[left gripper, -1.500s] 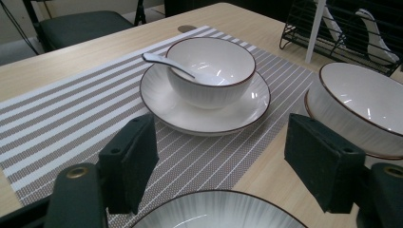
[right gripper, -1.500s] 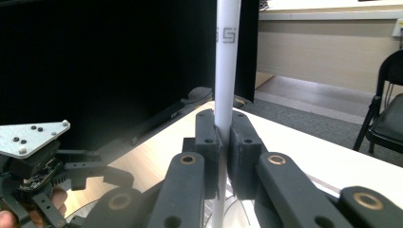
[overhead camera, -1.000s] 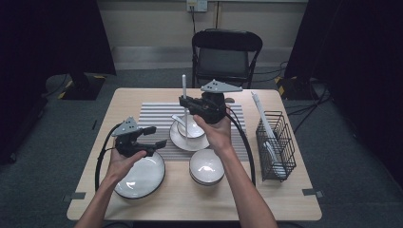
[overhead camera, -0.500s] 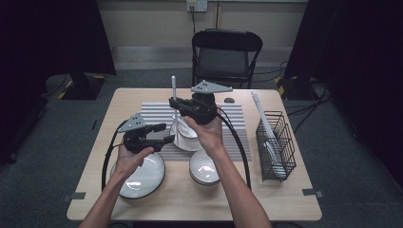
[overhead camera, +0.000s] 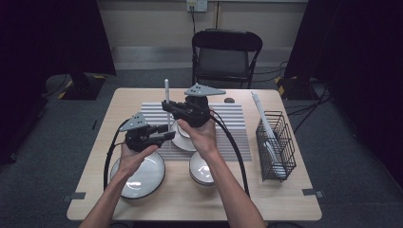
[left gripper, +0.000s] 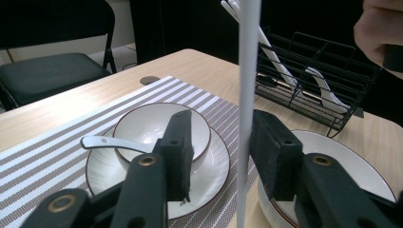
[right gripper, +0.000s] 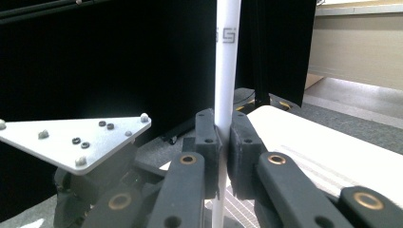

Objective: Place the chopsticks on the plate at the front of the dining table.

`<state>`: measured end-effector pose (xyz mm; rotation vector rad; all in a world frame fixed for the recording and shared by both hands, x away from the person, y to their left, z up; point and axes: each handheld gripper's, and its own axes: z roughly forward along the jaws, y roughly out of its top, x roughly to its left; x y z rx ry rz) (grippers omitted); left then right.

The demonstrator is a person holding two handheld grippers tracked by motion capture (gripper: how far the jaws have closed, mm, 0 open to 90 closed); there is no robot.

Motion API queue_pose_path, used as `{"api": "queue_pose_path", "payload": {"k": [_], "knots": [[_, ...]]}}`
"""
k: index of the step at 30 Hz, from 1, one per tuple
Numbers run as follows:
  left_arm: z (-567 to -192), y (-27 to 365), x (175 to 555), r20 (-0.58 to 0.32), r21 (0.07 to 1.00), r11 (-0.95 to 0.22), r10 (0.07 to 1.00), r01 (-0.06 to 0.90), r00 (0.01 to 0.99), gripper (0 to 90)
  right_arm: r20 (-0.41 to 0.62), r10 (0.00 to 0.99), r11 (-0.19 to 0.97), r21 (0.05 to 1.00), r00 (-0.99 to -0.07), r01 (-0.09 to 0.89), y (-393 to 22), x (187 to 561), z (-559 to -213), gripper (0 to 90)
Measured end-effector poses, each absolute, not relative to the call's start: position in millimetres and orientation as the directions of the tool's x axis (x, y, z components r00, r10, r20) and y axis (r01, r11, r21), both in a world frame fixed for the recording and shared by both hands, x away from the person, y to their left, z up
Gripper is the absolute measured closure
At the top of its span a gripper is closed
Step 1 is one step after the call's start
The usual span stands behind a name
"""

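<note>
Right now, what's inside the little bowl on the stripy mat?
A white spoon lies in the small bowl, its handle sticking out over the rim. The left tongs cover the bowl's near side, so the spoon's scoop end and anything else in there stay hidden.

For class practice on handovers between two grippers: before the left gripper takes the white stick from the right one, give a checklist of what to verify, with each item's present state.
1. Right gripper clamps the white stick: ok, pads pressed on both sides.
2. Stick stands upright: ok in the high view.
3. Stick lies between the left gripper's jaws: ok. They have just been closing around it.
4. Left pads grip the stick: not ok. A gap remains at the left pad; contact at the right pad cannot be told.
5. Stick's lower end clear of the small bowl and the spoon in it: cannot tell.
6. Wire rack out of the way: ok, at the table's right edge.
</note>
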<state>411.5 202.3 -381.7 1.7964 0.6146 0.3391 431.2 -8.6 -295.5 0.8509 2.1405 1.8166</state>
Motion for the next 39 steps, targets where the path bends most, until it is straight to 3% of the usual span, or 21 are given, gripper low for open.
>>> {"api": "queue_pose_path", "payload": {"k": [4,24,28,33,39], "knots": [[-383,201,411,-0.069,0.946,-0.229,0.552,0.231,0.831,74.7,0.205,0.546,0.071,0.955,-0.812,0.289,-8,431,-295,84.5],[-390,204,410,-0.101,0.942,-0.225,0.517,0.250,0.850,85.9,0.210,0.541,0.051,0.958,-0.814,0.281,-12,430,-294,84.0],[-393,204,411,-0.081,0.942,-0.240,0.520,0.236,0.850,86.0,0.199,0.542,0.062,0.960,-0.817,0.275,-11,430,-295,76.5],[-396,206,413,-0.098,0.938,-0.237,0.517,0.253,0.850,86.0,0.179,0.566,0.085,0.958,-0.805,0.273,-9,431,-299,57.5],[-398,208,413,-0.108,0.936,-0.234,0.520,0.264,0.847,86.0,0.169,0.595,0.102,0.954,-0.786,0.283,-11,434,-306,49.4]]}}
